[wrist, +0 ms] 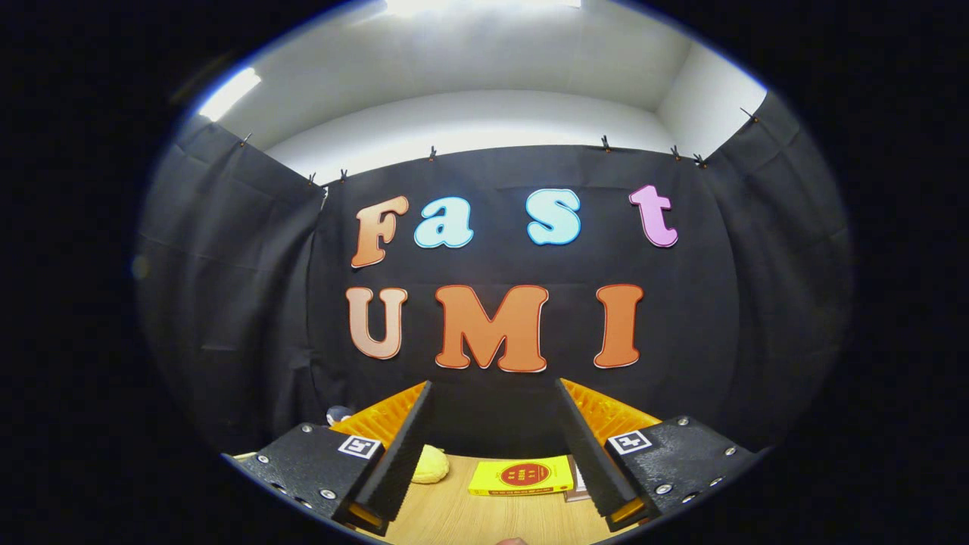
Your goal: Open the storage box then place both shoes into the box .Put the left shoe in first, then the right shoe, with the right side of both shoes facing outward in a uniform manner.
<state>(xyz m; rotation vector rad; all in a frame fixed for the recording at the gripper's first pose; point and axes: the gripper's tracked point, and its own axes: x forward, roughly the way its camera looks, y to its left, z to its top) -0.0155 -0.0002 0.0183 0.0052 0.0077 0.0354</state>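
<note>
Gripper view, single frame. The camera is pitched up toward the black cloth wall, so only a thin strip of worktop (484, 518) shows at the bottom of the frame.

Risks from here, as I judge them:
- Neither the storage box nor the shoes can be identified with certainty. A dark rounded shape (338, 413) peeks out at lower left, just beyond the left finger; it might be a shoe, but too little of it shows to say. Heading off without locating the box first could send the fingers to the wrong thing.
- A yellow flat box (521, 476) lies on the worktop between the fingers and just ahead of them, with a soft yellow object (431, 464) beside the left finger. A low sweep forward could knock either one.
- The order rule (left shoe first, right sides outward) cannot be checked from this angle; a shoe picked blind may go in wrong.

Fingers: the gripper (492, 446) is spread wide, the two fingers well apart and slanting toward each other at the tips. Nothing sits between them; they grip nothing and touch nothing that I can see. Orange ribbed parts behind each finger look like the gripper's own body.

The task looks not yet begun.
</note>
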